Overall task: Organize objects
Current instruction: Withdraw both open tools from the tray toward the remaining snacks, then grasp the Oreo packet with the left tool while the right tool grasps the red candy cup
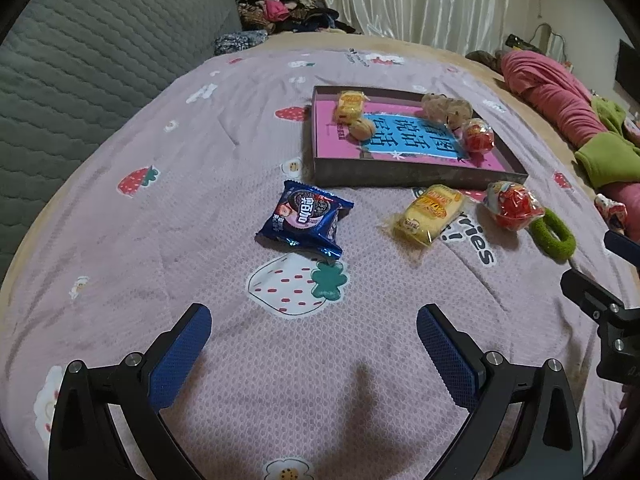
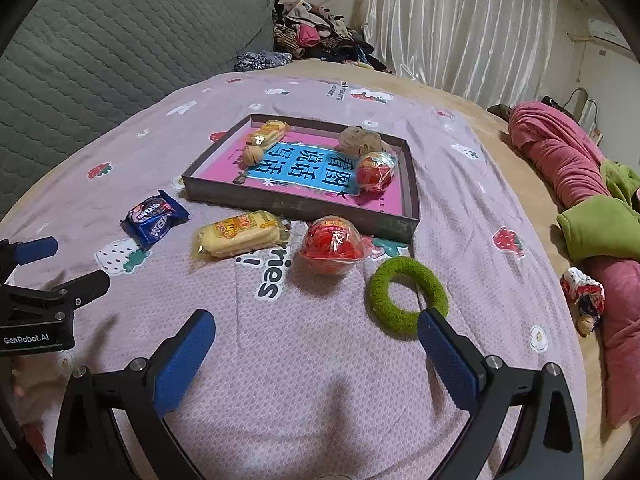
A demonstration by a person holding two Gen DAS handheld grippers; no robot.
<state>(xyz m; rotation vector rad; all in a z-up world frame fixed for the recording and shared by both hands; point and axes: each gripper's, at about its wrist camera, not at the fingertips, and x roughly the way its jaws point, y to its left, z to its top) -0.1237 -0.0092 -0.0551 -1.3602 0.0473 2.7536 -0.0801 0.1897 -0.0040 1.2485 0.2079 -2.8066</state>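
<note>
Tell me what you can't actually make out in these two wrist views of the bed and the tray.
- Brown fuzzy item in the tray: blurred in both views, identity unclear.
- Print on the yellow snack pack: too small to read.
- Bedspread lettering: partly covered by the yellow snack pack and red wrapped ball.
- Left claw in the right wrist view: cut off by the frame edge.
- Small doll: too small for detail.

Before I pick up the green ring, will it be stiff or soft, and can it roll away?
The green ring looks fuzzy, like a fabric hair tie, so it probably squashes and bends under the fingers. It lies flat on the bedspread, so it should not roll. It seems light; the open right gripper may pinch one side easily.
</note>
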